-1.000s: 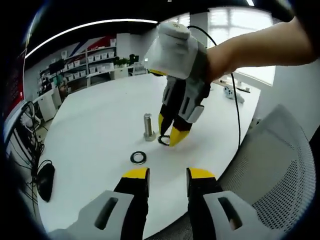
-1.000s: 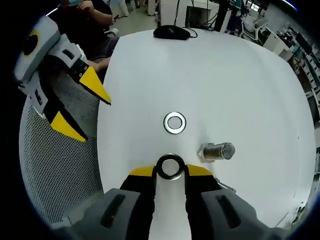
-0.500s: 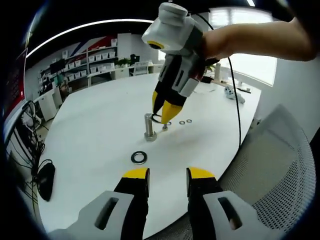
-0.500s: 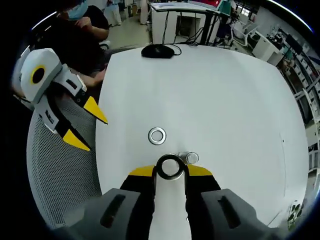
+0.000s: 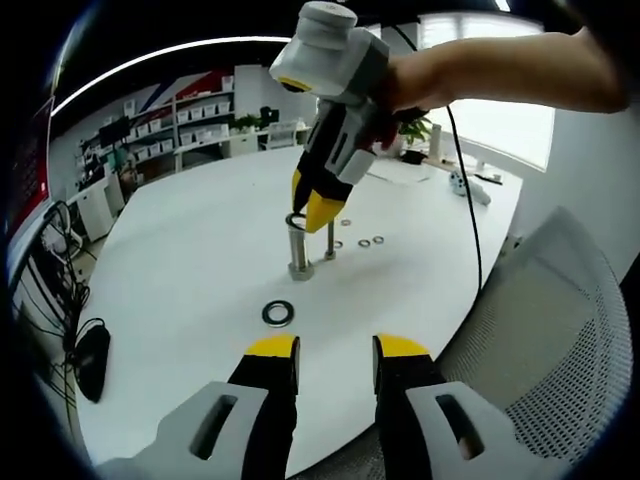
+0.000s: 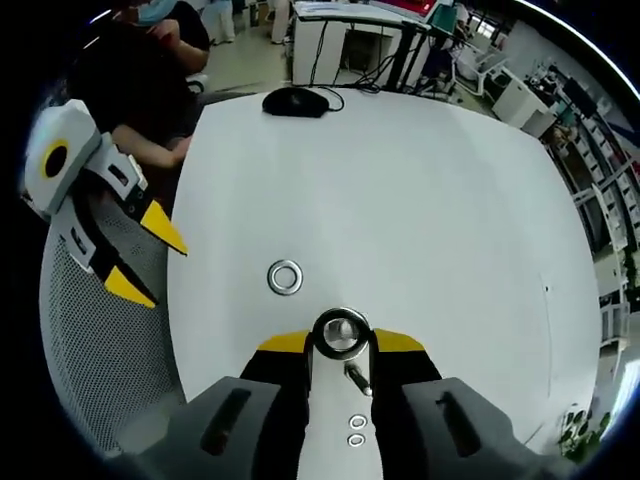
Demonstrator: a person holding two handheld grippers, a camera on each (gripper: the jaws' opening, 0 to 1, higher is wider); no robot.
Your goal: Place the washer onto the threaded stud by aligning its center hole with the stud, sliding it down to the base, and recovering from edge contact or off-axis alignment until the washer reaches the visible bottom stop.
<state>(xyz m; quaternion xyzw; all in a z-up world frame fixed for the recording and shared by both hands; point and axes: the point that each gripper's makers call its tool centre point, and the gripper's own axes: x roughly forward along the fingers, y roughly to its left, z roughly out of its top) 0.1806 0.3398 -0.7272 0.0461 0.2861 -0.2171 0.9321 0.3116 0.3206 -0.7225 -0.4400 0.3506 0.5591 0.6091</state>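
Right gripper (image 5: 312, 207), clamped on the washer (image 6: 341, 333), has moved over the threaded stud (image 5: 298, 250); the hole looks centred (stud top showing through). Your left gripper (image 5: 335, 355) waits with jaws apart. Slide down next.

Around the threaded stud (image 5: 298, 250) the white table (image 5: 180, 260) lay open on every side. Near it stood a thin pin (image 5: 330, 240), two small rings (image 5: 371, 242) and a spare washer (image 5: 277, 313). My left gripper (image 6: 132, 258) hung well apart, over the chair (image 6: 110, 350).
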